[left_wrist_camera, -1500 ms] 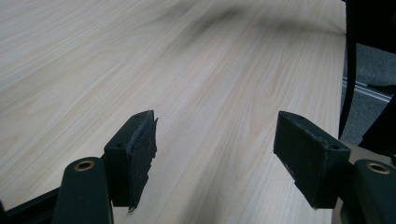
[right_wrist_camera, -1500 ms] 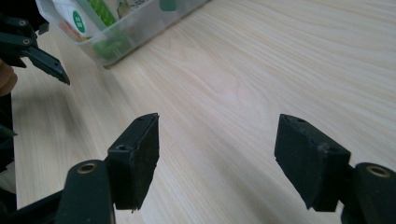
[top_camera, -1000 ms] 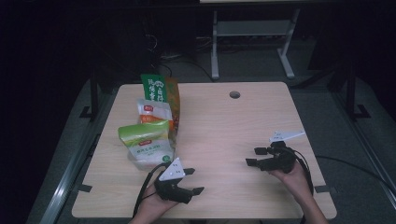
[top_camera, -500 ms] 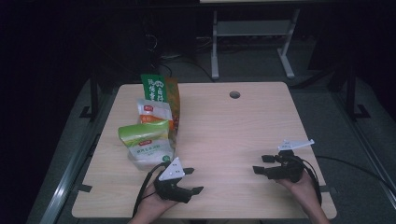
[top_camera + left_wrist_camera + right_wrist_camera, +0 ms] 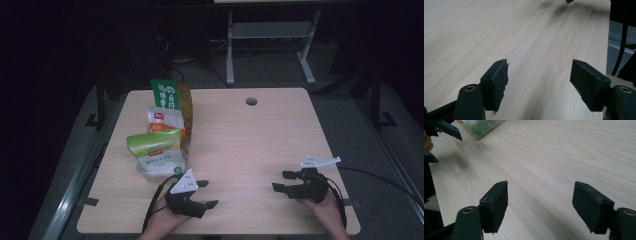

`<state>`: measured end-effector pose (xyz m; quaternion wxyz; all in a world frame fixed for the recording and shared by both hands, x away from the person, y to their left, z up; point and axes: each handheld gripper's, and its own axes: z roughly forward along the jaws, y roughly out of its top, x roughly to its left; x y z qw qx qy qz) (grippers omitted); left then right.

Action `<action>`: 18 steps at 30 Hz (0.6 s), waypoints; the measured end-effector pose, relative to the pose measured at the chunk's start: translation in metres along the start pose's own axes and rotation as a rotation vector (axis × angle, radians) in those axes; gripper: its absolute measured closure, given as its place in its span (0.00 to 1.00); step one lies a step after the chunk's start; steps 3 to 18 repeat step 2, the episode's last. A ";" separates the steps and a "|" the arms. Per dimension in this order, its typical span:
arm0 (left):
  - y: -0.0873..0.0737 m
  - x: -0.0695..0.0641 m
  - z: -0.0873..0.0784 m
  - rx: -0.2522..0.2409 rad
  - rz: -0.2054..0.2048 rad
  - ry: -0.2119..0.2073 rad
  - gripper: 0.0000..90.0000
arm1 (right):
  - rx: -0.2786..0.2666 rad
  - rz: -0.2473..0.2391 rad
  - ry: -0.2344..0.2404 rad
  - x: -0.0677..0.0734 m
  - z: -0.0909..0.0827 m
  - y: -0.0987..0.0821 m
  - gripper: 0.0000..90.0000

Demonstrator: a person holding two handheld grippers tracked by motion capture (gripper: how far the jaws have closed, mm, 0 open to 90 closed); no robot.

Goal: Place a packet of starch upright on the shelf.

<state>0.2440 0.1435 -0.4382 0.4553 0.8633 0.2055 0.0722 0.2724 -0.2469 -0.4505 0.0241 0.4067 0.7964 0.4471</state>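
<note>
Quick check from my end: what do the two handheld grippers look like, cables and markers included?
Both are black. The left gripper and right gripper each carry a pale three-cornered plate on top and trail a black cable. Their fingers end in blocky black pads with brass-coloured pivots. No sleeves are visible.

Print shows on three packets at the table's left, none sharp enough to read: the tall green bag [image 5: 166, 95] carries white characters in a column, the white pouch [image 5: 164, 120] a small red logo patch, and the green-topped bag [image 5: 156, 152] a blurred line of dark lettering
</note>
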 end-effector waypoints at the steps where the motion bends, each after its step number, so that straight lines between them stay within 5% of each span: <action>1: 0.000 0.000 0.000 0.001 0.000 0.000 0.34 | 0.009 -0.008 -0.004 0.001 0.001 0.000 0.31; 18: 0.000 0.000 0.000 0.002 -0.001 0.000 0.34 | 0.015 -0.021 -0.009 0.003 0.002 0.001 0.31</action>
